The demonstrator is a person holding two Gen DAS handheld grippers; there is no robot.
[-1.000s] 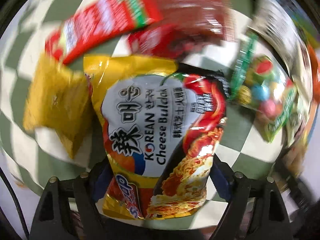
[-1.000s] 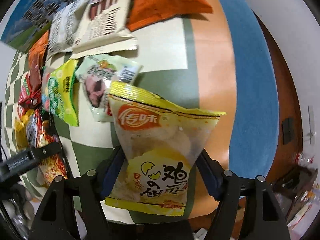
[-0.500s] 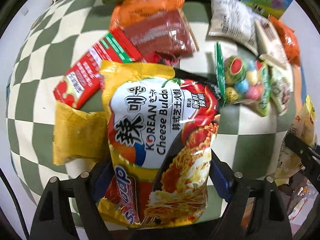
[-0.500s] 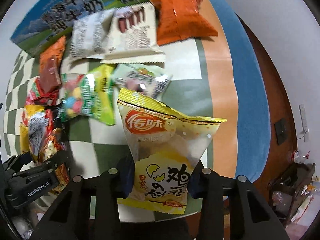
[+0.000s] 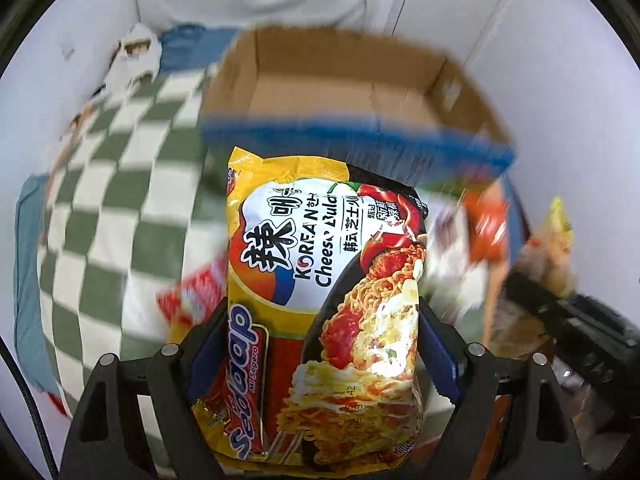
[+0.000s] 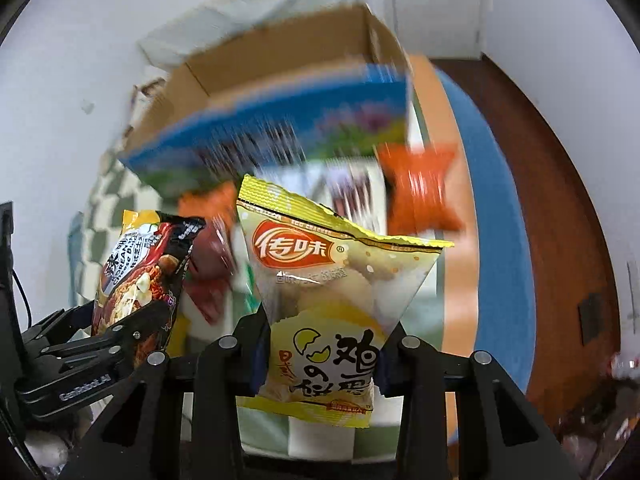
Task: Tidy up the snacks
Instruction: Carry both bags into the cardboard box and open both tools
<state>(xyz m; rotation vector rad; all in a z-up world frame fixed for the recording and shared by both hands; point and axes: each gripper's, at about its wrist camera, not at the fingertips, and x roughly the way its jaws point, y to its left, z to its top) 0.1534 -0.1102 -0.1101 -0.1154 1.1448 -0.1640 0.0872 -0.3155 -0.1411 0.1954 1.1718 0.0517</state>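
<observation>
A green-and-white checked cloth covers the table, with a blue border and white walls behind; brown wooden floor lies at right.

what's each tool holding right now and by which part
The left tool grips the noodle packet across its lower half, one pad on each side edge. The right tool pinches the egg cracker bag at its narrowed lower part.

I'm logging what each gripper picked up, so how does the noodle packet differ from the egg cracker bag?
The noodle packet is fully printed in yellow, red and black; the egg cracker bag is pale yellow with a see-through middle. The packet fills wide-set jaws; the bag is pinched in narrow ones. Both are sealed, held up before the cardboard box.
</observation>
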